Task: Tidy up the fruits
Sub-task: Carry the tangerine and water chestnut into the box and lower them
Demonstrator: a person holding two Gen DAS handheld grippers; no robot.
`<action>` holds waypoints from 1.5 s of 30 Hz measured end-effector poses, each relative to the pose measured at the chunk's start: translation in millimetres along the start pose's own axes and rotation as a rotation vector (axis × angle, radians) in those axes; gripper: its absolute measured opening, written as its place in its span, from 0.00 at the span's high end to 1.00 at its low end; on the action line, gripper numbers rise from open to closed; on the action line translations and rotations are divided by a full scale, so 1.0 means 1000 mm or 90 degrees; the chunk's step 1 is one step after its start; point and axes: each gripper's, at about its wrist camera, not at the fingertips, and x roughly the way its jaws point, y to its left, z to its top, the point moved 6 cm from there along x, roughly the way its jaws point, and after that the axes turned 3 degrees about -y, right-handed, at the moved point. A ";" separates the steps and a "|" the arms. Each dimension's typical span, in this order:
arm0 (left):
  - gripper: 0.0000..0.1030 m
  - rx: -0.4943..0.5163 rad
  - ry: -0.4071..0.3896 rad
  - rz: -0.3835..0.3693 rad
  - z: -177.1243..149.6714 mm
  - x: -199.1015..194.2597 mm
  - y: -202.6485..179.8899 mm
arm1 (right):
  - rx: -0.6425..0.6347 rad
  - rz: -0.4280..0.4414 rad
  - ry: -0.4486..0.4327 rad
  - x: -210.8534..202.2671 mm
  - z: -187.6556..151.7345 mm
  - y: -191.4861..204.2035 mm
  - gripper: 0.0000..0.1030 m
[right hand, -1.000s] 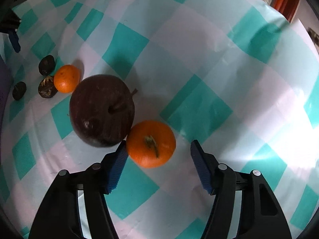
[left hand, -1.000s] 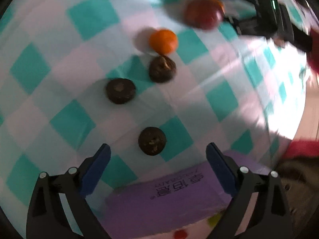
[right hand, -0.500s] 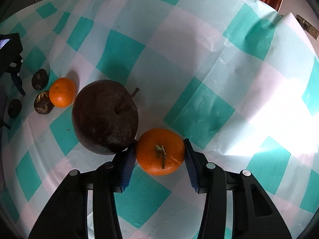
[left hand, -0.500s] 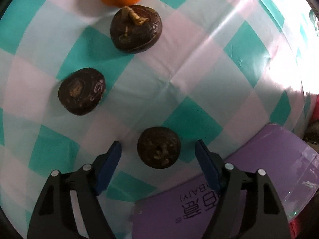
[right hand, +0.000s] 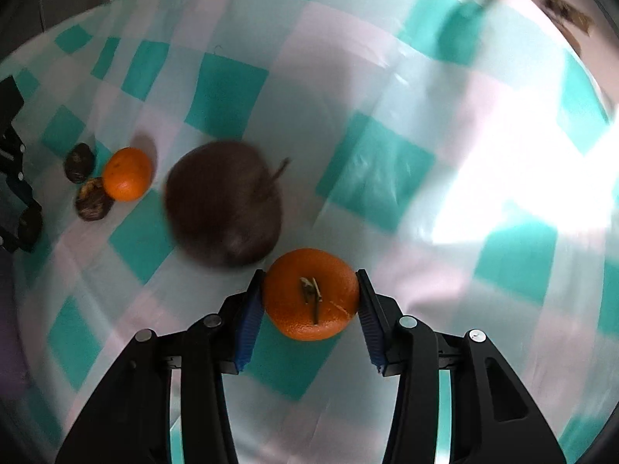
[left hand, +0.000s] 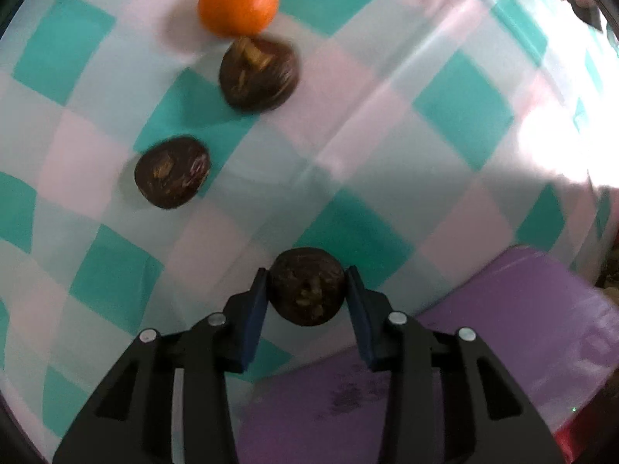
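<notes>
In the left wrist view my left gripper (left hand: 307, 290) points down at the checked cloth. Its jaws are closing, and both blue pads press on a small dark brown fruit (left hand: 307, 297). Two more dark brown fruits (left hand: 173, 172) (left hand: 258, 73) lie farther up, with a small orange (left hand: 238, 4) beyond them. In the right wrist view my right gripper (right hand: 309, 290) is shut on a larger orange (right hand: 311, 301), stem facing me. A big dark red apple (right hand: 224, 203) sits just up and left of it, apart from the pads.
A purple box (left hand: 503, 328) lies on the teal-and-white checked tablecloth (left hand: 445, 123), right beside the left gripper. In the right wrist view the small orange (right hand: 127, 174) and two dark fruits (right hand: 79, 162) (right hand: 93, 199) lie far left. Bright glare covers the cloth's right side.
The left gripper dropped toward the nearest dark fruit and its jaws closed onto it. The right gripper closed on the larger orange and has drawn it away from the apple.
</notes>
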 end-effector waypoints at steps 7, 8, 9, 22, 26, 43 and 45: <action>0.61 -0.116 -0.167 0.018 0.043 -0.090 -0.057 | 0.045 0.044 0.006 -0.062 -0.072 -0.008 0.56; 0.61 -0.133 -0.188 0.021 0.048 -0.099 -0.070 | 0.048 0.051 0.008 -0.072 -0.083 -0.007 0.56; 0.61 -0.162 -0.214 0.024 0.054 -0.108 -0.090 | 0.044 0.056 0.013 -0.085 -0.099 -0.009 0.56; 0.61 -0.496 -0.335 -0.042 0.067 -0.065 -0.314 | -0.062 0.149 0.082 -0.176 -0.223 -0.016 0.56; 0.61 -0.529 -0.340 -0.031 0.050 -0.068 -0.336 | -0.091 0.177 0.076 -0.188 -0.230 -0.005 0.56; 0.61 -0.846 -0.504 0.113 -0.172 -0.147 -0.226 | -0.212 0.335 -0.052 -0.257 -0.084 0.166 0.56; 0.61 -0.886 -0.490 0.114 -0.207 -0.145 -0.204 | -0.222 0.358 -0.060 -0.259 -0.059 0.202 0.56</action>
